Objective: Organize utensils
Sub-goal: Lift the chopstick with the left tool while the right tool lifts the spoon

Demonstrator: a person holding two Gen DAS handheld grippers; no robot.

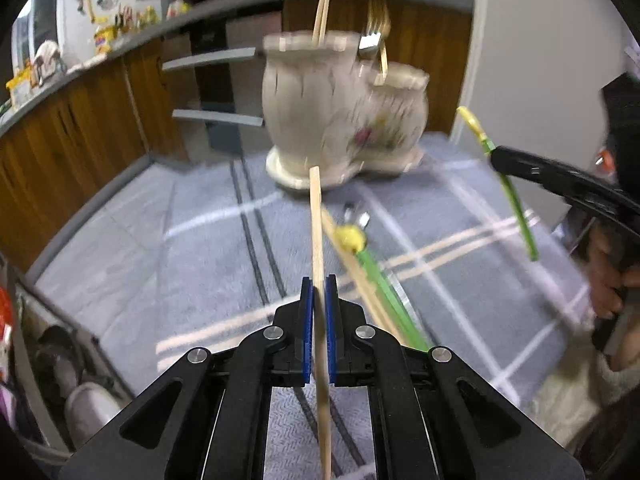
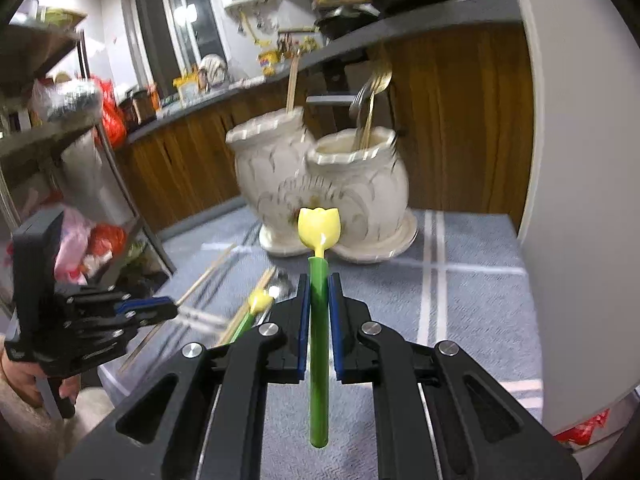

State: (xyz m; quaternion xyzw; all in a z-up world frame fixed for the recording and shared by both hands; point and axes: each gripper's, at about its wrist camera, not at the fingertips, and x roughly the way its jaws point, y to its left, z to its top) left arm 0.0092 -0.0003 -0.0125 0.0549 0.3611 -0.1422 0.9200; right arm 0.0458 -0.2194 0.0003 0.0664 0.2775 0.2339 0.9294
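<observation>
My left gripper (image 1: pixel 319 284) is shut on a wooden chopstick (image 1: pixel 317 224) that points up toward the cream double-pot utensil holder (image 1: pixel 320 120). My right gripper (image 2: pixel 319 280) is shut on a green-handled utensil with a yellow tulip end (image 2: pixel 319 226), held above the cloth in front of the holder (image 2: pixel 320 184). The holder's tall pot has chopsticks (image 1: pixel 322 14) in it, the low pot gold and silver forks (image 1: pixel 376 36). More chopsticks (image 1: pixel 356 276) and another green tulip utensil (image 1: pixel 352 240) lie on the cloth. The right gripper shows in the left wrist view (image 1: pixel 504 158), the left gripper in the right wrist view (image 2: pixel 172 309).
The table has a blue-grey checked cloth (image 1: pixel 200 240). Wooden kitchen cabinets (image 1: pixel 80 120) and a grey counter stand behind. A white wall or fridge (image 2: pixel 580 160) is to the right. A metal shelf with bags (image 2: pixel 80 200) stands to the left.
</observation>
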